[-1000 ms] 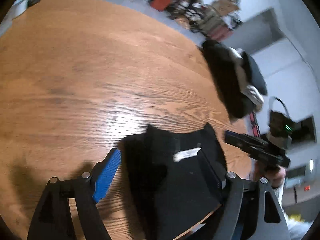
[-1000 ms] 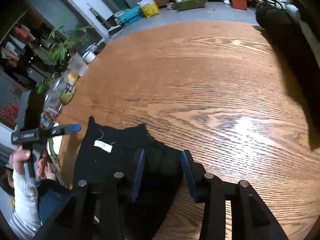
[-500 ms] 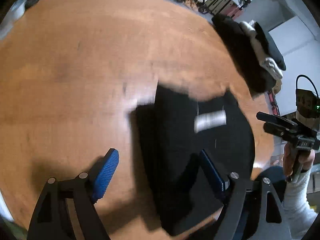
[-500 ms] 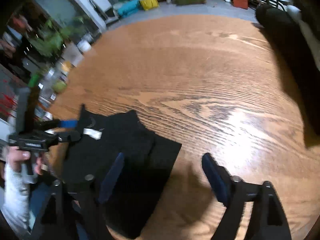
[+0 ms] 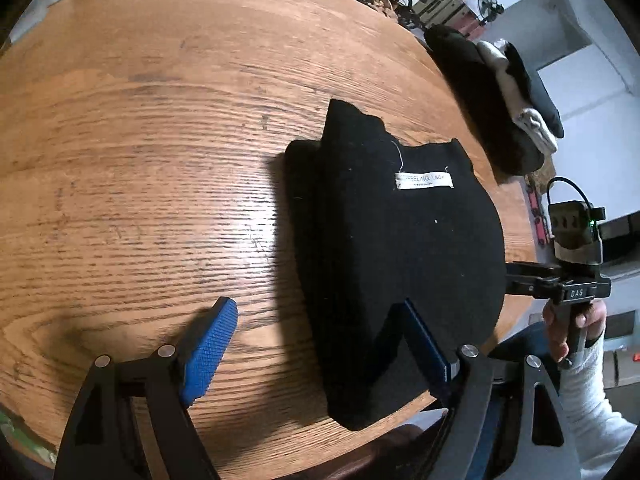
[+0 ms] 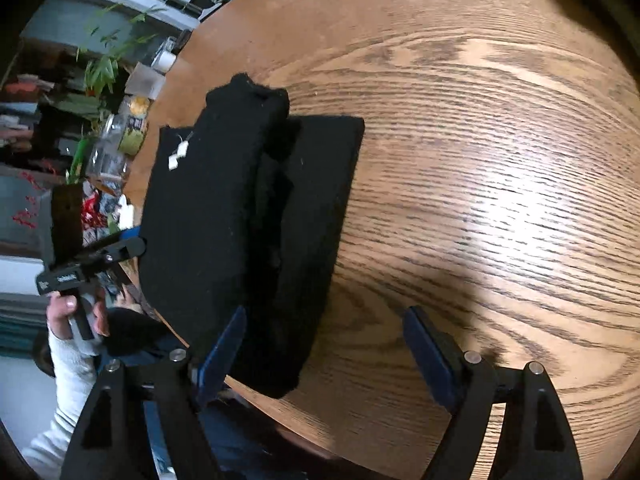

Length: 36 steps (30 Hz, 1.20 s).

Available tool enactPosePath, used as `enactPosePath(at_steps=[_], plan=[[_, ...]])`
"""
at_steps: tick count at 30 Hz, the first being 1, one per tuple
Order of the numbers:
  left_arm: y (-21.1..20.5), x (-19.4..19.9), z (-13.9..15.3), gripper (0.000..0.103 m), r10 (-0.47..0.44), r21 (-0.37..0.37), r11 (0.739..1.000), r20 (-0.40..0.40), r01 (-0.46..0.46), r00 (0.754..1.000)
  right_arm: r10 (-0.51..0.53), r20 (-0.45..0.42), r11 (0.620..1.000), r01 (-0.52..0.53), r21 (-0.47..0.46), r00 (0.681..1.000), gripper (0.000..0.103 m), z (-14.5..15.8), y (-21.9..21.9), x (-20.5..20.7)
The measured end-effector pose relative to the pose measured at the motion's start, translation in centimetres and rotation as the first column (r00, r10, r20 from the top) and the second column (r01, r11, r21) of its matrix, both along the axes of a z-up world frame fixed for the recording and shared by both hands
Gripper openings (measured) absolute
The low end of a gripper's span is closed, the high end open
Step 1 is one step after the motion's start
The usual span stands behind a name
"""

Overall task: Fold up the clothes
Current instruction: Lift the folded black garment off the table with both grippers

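Nearest in the left wrist view, the left tongs (image 5: 316,344) stand wide with nothing gripped. The left blue pad (image 5: 208,350) hangs over bare wood, and the right pad is over the near corner of the black garment (image 5: 392,264); I cannot tell whether it touches the cloth.

In the right wrist view the right tongs (image 6: 324,350) also stand wide; their jaws have just been opening, and they hold nothing. Their left pad (image 6: 222,350) is at the near edge of the garment, while the right pad is over bare worktop (image 6: 500,160).

The black garment lies folded in layers on the round wooden worktop, close to the edge where the person sits. Its near end reaches that edge. A white label (image 5: 424,181) faces up on the top layer, with a loose thread beside it.

To the side, each view shows the other tool held in a hand (image 5: 568,326) with a white sleeve (image 6: 68,376), just off the worktop's edge.

Farther off, a pile of dark and pale clothes (image 5: 500,100) rests on the far right side of the worktop. Beyond the left edge stand glass jars (image 6: 108,148) and a green plant (image 6: 100,68). The room behind is cluttered with boxes.
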<state>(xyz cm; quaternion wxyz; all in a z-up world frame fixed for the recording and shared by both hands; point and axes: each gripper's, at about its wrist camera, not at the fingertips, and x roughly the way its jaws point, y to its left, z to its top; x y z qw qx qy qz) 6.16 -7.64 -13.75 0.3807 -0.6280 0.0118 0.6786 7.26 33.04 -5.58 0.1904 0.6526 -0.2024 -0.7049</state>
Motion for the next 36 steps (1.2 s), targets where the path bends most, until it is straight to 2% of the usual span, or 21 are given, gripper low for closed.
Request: enactPosePath(at_steps=[5, 8, 15, 20, 24, 26, 27, 28, 29, 34, 36], plan=[[0.4, 1.0, -0.3, 0.084, -0.059, -0.001, 0.998, -0.051, 0.059, 0.997, -0.016, -0.033, 1.000, 0.016, -0.015, 0.999, 0.084, 1.4, 0.1, -0.3], [1.1, 1.4, -0.8, 0.084, -0.104, 0.014, 0.994, -0.040, 0.105, 0.994, -0.029, -0.072, 0.998, 0.025, -0.061, 0.997, 0.087, 2.6, 0.4, -0.4], [2.0, 0.5, -2.3, 0.092, -0.118, 0.018, 0.993, 0.001, 0.118, 0.993, 0.026, -0.020, 0.998, -0.027, -0.060, 0.999, 0.087, 1.1, -1.1, -0.9], [2.6, 0.1, -2.4, 0.095, -0.140, 0.029, 0.990, -0.019, 0.141, 0.990, 0.026, -0.007, 0.996, -0.027, -0.082, 1.000, 0.087, 0.7, -1.6, -1.5], [3.6, 0.6, -2.6, 0.096, -0.150, 0.058, 0.987, -0.006, 0.150, 0.989, 0.024, 0.029, 0.994, -0.020, -0.108, 0.999, 0.091, -0.1, -1.9, -2.0], [4.4, 0.8, -2.9, 0.096, -0.171, 0.102, 0.981, 0.032, 0.167, 0.985, 0.026, 0.029, 0.991, -0.022, -0.133, 0.999, 0.094, -0.2, -2.4, -2.2], [5.5, 1.0, -3.1, 0.097, -0.175, 0.105, 0.980, 0.036, 0.170, 0.984, 0.035, 0.025, 0.991, -0.031, -0.133, 0.999, 0.094, -0.1, -2.6, -2.2], [6.4, 1.3, -3.3, 0.102, -0.179, 0.107, 0.979, 0.039, 0.174, 0.983, 0.044, 0.019, 0.990, -0.041, -0.133, 0.999, 0.098, 0.0, -2.9, -2.2], [6.8, 1.6, -3.3, 0.103, -0.196, 0.107, 0.976, 0.030, 0.192, 0.980, 0.048, 0.014, 0.990, -0.046, -0.132, 0.999, 0.103, 0.0, -3.1, -2.0], [8.1, 2.1, -3.5, 0.103, -0.236, 0.123, 0.965, 0.024, 0.232, 0.971, 0.131, -0.092, 0.990, -0.135, -0.035, 0.987, 0.103, 0.8, -6.2, -1.4], [8.5, 1.9, -3.7, 0.103, -0.227, 0.127, 0.967, 0.042, 0.220, 0.973, 0.144, -0.127, 0.989, -0.148, -0.021, 0.981, 0.103, 1.0, -7.0, -1.0]])
